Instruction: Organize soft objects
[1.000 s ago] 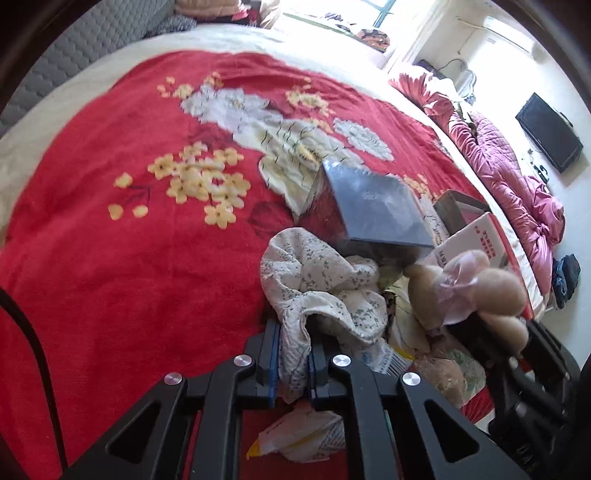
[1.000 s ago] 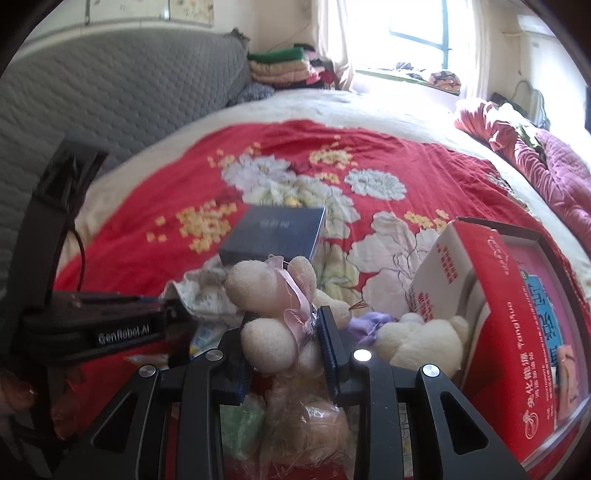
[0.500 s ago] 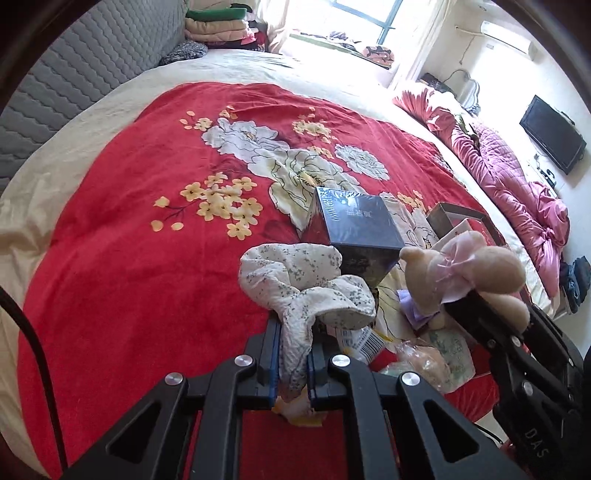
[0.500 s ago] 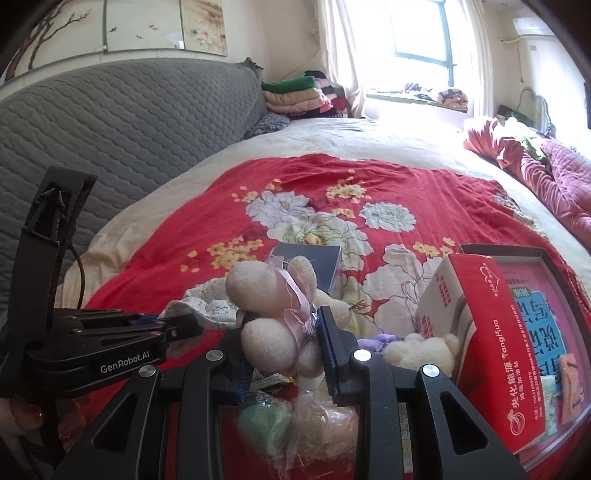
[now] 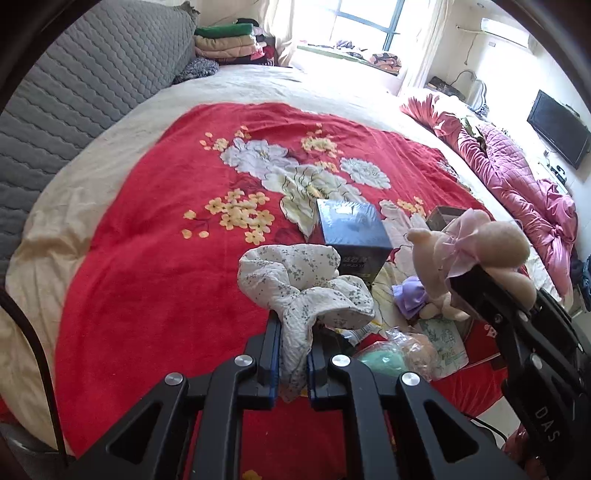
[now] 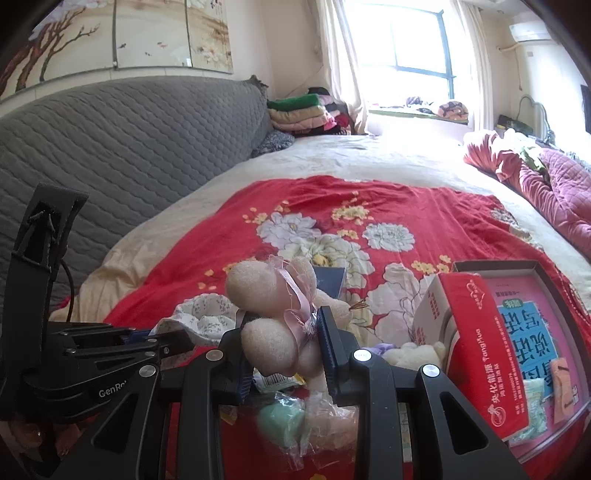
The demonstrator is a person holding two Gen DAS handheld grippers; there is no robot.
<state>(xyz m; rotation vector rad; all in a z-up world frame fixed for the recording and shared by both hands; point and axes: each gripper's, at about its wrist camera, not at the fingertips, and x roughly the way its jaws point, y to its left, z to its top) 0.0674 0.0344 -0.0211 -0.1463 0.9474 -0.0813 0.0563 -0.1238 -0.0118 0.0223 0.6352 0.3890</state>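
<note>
Left gripper [image 5: 291, 354] pinched tight on a white floral cloth [image 5: 303, 288], bunched above the jaws; right gripper [image 6: 286, 345] clamped on a beige plush toy [image 6: 271, 317] with pink ribbon. A bagged green item [image 5: 380, 360] lies at 4 o'clock of the cloth. Farther, at 1 o'clock, a dark blue box [image 5: 351, 229] sits on the red floral blanket [image 5: 155, 236].

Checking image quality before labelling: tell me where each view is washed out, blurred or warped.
Left wrist: the window blows out white, the headboard bows from fisheye, dark vignette fills the corners. Right wrist: the window glares, the bagged green item below the claw looks smeared, the red box edges curve.
</note>
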